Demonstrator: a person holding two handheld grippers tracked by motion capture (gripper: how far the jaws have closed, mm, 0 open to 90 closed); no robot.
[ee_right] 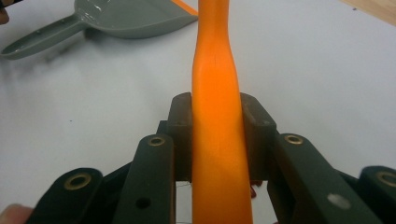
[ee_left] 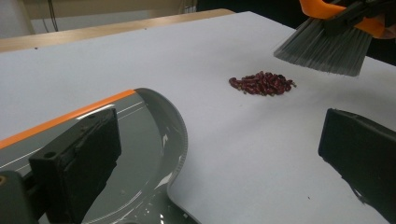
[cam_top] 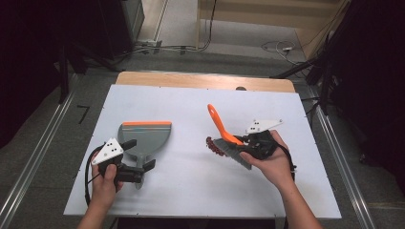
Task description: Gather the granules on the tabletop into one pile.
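A grey dustpan (cam_top: 145, 135) with an orange lip lies flat on the white table top (cam_top: 191, 191), left of centre. My left gripper (cam_top: 138, 155) stands open, one jaw on each side of the dustpan's handle, and its pads are off the handle. In the left gripper view (ee_left: 219, 154) the jaws stand wide apart over the dustpan (ee_left: 140, 140). My right gripper (cam_top: 243, 140) is shut on the orange handle of a brush (cam_top: 224, 131). The brush's grey bristles (ee_left: 322, 46) hang just above and beside a small pile of dark red beans (cam_top: 215, 145) (ee_left: 261, 84). The pads (ee_right: 182, 126) clamp the handle (ee_right: 215, 70).
A wooden table edge (cam_top: 205, 80) runs along the far side of the white top. Cables (cam_top: 277, 46) lie on the floor beyond it. Metal rails (cam_top: 339, 157) flank the table, and dark curtains hang left and right.
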